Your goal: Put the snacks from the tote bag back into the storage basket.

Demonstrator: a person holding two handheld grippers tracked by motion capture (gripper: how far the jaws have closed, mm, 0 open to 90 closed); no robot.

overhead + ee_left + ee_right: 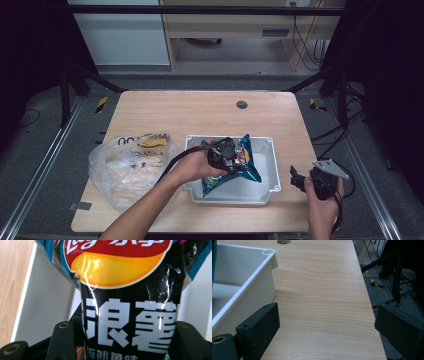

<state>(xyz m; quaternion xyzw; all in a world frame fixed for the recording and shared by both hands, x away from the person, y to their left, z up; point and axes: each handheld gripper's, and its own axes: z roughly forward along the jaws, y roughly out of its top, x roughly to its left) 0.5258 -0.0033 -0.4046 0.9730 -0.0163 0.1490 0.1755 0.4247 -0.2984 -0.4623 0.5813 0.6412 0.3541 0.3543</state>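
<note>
Wooden table (pixel 200 112), holding a white plastic bin (pixel 267 175) right of centre and a crumpled clear plastic bag (pixel 127 165) with contents at its left edge. Left gripper (pixel 227 155), over the bin: jaws set either side of a chip bag (pixel 242 162), black and blue with a red and yellow logo, which fills the space between them and lies tilted inside the bin. Right gripper (pixel 300 179), near the table's right edge just beside the bin: jaws spread wide, nothing between them but bare wood
</note>
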